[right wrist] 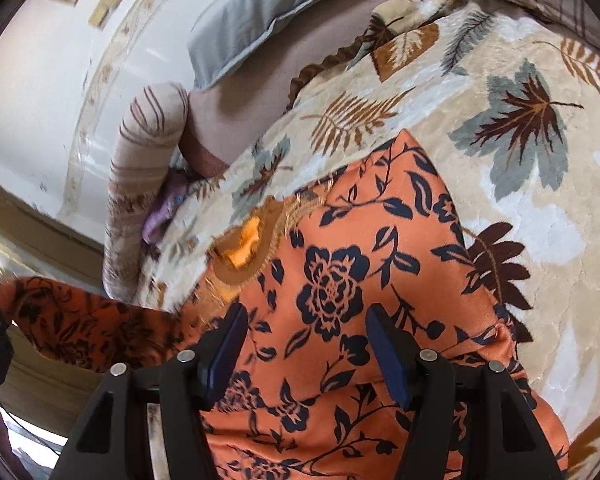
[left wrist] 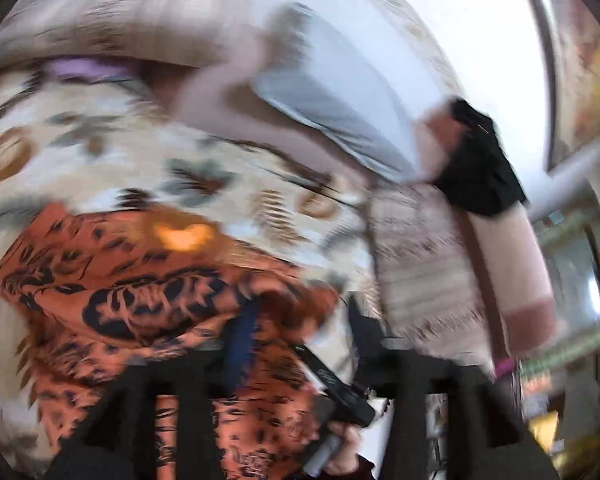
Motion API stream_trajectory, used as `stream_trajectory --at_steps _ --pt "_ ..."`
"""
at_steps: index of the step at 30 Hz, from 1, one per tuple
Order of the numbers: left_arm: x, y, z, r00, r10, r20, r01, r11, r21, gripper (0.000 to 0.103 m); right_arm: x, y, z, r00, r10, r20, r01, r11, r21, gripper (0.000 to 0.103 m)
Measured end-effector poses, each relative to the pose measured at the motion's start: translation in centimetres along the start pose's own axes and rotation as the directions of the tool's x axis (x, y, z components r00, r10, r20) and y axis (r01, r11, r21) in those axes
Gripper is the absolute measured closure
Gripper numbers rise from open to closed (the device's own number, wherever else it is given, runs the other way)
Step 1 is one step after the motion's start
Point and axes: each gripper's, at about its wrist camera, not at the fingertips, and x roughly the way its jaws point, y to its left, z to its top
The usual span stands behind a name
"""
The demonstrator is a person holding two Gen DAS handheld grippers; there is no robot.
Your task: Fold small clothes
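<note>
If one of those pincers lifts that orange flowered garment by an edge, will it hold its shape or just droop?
Most likely droop: the orange floral garment lies in soft folds on the leaf-patterned blanket, and one part hangs limply off the bed's edge. Its slight sheen hints it could slip. It looks thin, so probably light.

A cream blanket (right wrist: 480, 184) with brown, rust and grey-blue leaves covers the bed and fills most of the right wrist view. At its far left edge lies a grey-blue pillow (right wrist: 256, 28), on a pale pink sheet (right wrist: 236, 120). Left of the sheet there is a striped beige bolster (right wrist: 140, 168), and a small purple cloth (right wrist: 162, 216) is tucked just beside it. Behind stands a white wall (right wrist: 40, 92) with a patterned border. The left wrist view is blurred; a black cloth (left wrist: 476, 168) shows at the right, beside the pillow.
</note>
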Motion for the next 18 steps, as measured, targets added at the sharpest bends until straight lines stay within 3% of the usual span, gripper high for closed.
stream_trajectory --at_steps 3,6,10,13,18 --pt "-0.1 -2.3 -0.2 0.998 -0.007 0.057 0.002 0.996 0.084 0.034 -1.2 -0.7 0.8 0.998 0.037 0.052 -0.039 0.998 0.050 0.026" --pt "-0.3 -2.1 -0.6 0.997 -0.015 0.075 0.006 0.992 0.124 0.031 -1.8 -1.6 1.5 0.996 0.055 0.065 -0.061 0.994 0.092 0.025" --pt "0.5 2.0 -1.2 0.988 0.131 0.086 -0.140 0.984 0.112 0.031 -0.9 -2.7 1.5 0.996 0.086 0.014 -0.087 0.985 0.150 0.025" --pt "1.5 6.9 -1.7 0.963 0.263 0.068 -0.267 0.962 0.064 0.031 0.0 -2.8 1.0 0.990 0.139 -0.034 -0.132 0.976 0.172 0.025" --pt "0.4 17.1 -2.4 0.895 0.445 0.036 -0.439 0.892 -0.111 0.031 3.3 -1.2 0.4 0.979 0.159 -0.131 -0.143 0.982 0.123 0.026"
